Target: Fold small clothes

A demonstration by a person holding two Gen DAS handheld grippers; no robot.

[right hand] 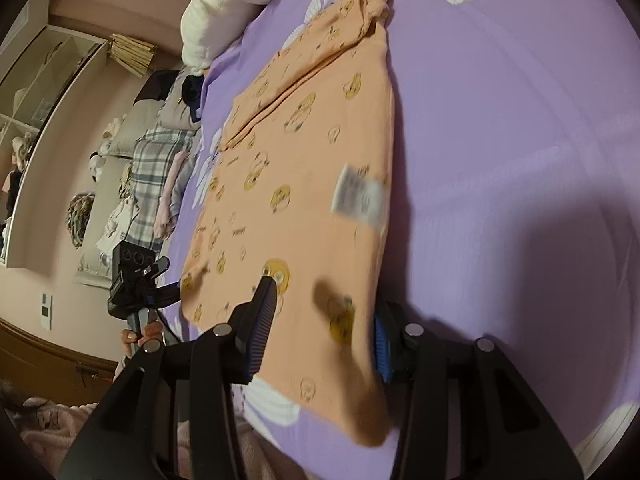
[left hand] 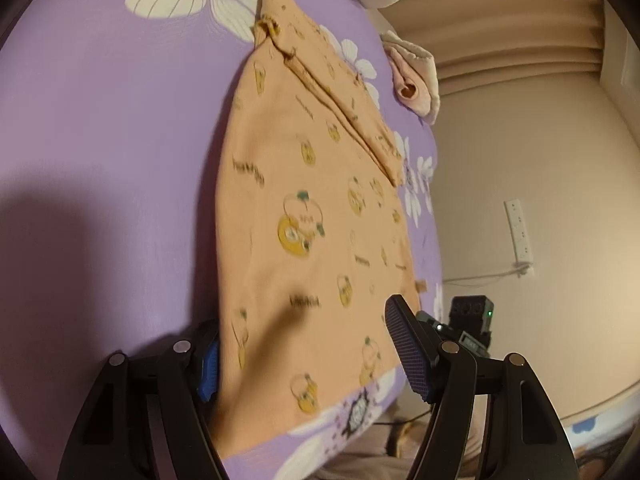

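On purple sheet [left hand: 120,120], orange garment [left hand: 304,208].

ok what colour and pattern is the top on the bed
Peach-orange with small yellow cartoon prints, top, clearest in the left wrist view.

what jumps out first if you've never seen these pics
An orange garment printed with small yellow cartoon figures lies spread across a purple bedsheet with big white flowers. Each open gripper, left gripper and right gripper, straddles its near edge. A white care label shows on the cloth.
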